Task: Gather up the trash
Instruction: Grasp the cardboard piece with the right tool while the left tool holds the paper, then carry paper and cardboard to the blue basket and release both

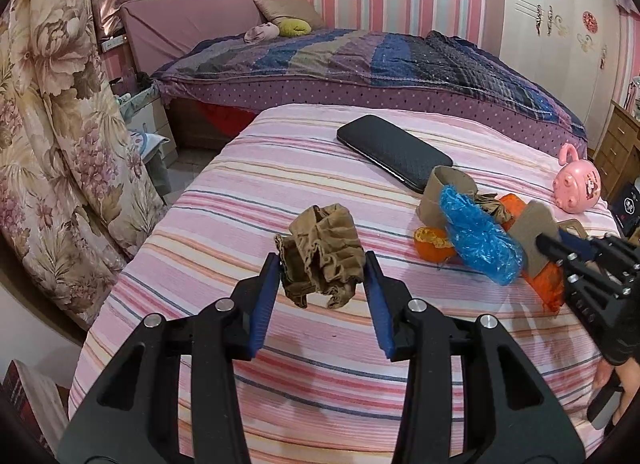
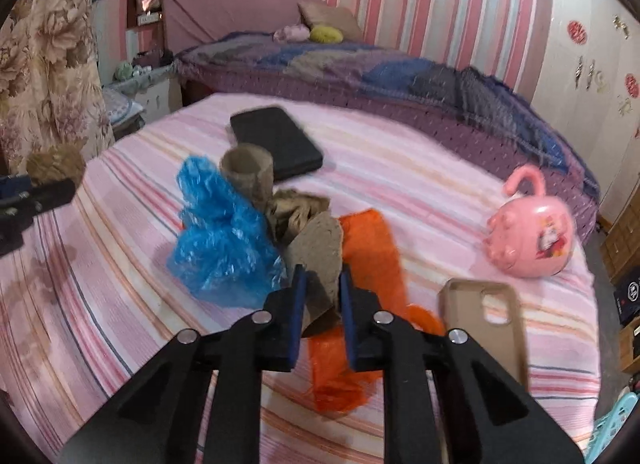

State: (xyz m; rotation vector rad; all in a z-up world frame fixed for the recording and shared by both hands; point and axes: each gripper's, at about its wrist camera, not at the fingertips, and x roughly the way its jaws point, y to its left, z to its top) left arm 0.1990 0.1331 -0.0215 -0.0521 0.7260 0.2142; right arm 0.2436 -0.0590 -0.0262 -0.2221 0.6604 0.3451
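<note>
Two wrist views look across a surface covered in a pink striped cloth (image 1: pixel 304 344), with a bed behind it.

Nearest in the left view, the left tool (image 1: pixel 322 260) has its blue-padded fingers clamped on a crumpled wad of brown paper (image 1: pixel 320 252), one pad on each side. The wad has no clear long axis.

Nearest in the right view, the right tool (image 2: pixel 322 276) is pressed together on a flattened piece of grey-brown cardboard (image 2: pixel 318 252). The cardboard's long axis runs straight away from the tool, rising out from between the pads. The same tool (image 1: pixel 560 246) enters the left view from the right edge.

Under and beside the cardboard lies a thin orange plastic bag (image 2: pixel 360 264), stretched along the same line. Just left of it is a crumpled blue plastic bag (image 2: pixel 220 240), touching another wad of brown paper (image 2: pixel 292 211). In the left view a piece of orange peel (image 1: pixel 434 242) lies against the blue bag.

To the right of the right tool is a beige phone case (image 2: pixel 484 320), inner side up, long axis pointing away.

Further off stands a short cardboard tube (image 2: pixel 248 171), and beyond it a flat black case (image 2: pixel 276 139) lying at a slant. Well apart to the right sits a round pink plastic toy with a looped handle (image 2: pixel 528 240); its sticker is too blurred to read.

Farthest is the bed with a purple and blue patchwork quilt (image 1: pixel 360 59). No legible writing shows anywhere.
</note>
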